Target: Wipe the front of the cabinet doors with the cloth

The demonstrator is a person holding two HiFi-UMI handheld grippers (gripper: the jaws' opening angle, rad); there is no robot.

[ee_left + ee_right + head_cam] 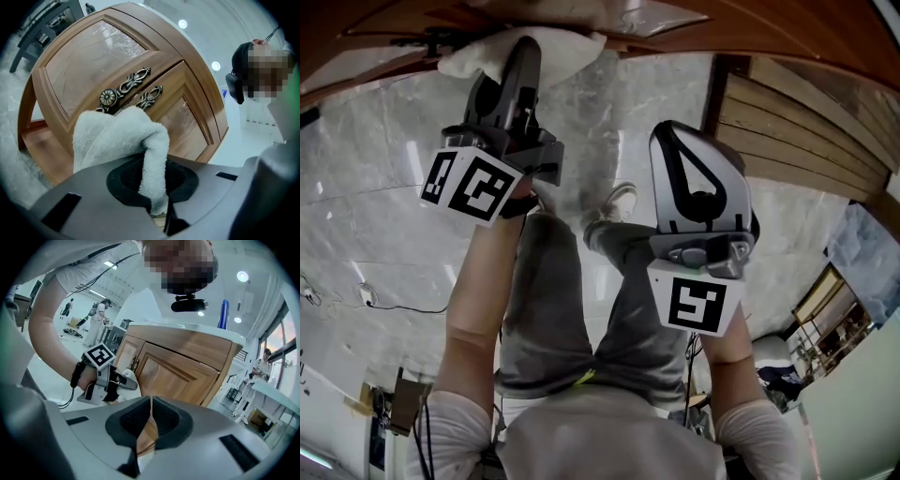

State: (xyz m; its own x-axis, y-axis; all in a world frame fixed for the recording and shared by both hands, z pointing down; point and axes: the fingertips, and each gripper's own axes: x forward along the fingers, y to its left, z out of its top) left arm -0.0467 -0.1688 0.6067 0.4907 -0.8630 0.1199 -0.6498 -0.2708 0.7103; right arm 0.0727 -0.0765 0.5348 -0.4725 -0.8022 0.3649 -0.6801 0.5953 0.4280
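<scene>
Our table is the floor [375,187], glossy pale grey marble slabs. A brown wooden cabinet [787,122] stands on it just beyond the left claw [525,45]. Between that and the right claw [675,131] a white shoe [621,200] rests; a thin black cable [403,307] trails well to the left claw's left.

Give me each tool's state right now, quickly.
Left tool: closed on the white terry cloth.
Right tool: closed, holding nothing.

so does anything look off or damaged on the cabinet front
Nothing stands out. The cabinet doors are shut, their ornate handles look intact, and the cloth is just bunched in the left gripper's jaws.
</scene>
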